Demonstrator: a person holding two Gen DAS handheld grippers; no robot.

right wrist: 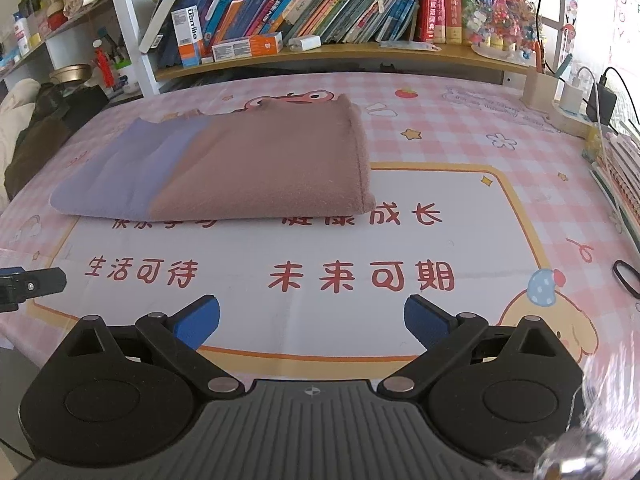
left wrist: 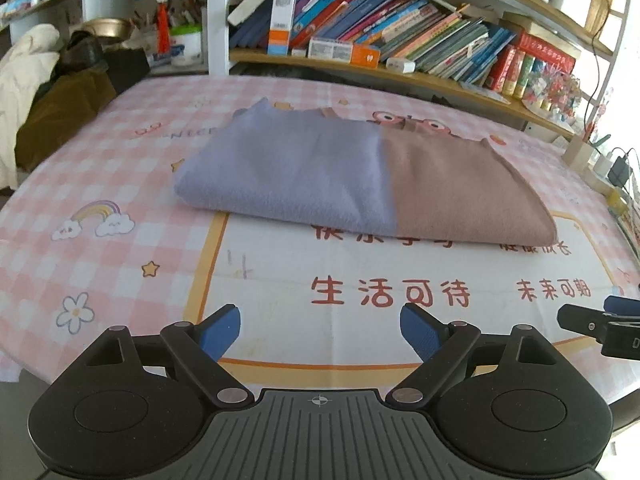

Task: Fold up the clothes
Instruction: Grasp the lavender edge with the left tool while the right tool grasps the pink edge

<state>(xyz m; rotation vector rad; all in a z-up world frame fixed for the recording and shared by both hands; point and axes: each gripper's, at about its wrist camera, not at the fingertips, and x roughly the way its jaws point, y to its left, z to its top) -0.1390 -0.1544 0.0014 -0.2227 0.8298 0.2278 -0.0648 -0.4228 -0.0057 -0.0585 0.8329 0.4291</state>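
Note:
A folded garment (left wrist: 360,176), lavender on its left half and dusty pink on its right, lies flat in a neat rectangle on the table; the right wrist view shows the same garment (right wrist: 224,168). My left gripper (left wrist: 320,332) hovers over the table's near side, well short of the garment, open with nothing between its blue pads. My right gripper (right wrist: 312,324) is likewise open and empty, back from the garment's near edge. Each view catches the other gripper at its side edge.
The table wears a pink checked cloth (left wrist: 100,184) with a white printed panel. Bookshelves (right wrist: 320,8) full of books run along the back. A pile of coats (left wrist: 44,92) sits at the left. Chargers and cables (right wrist: 592,96) and notebooks lie at the right edge.

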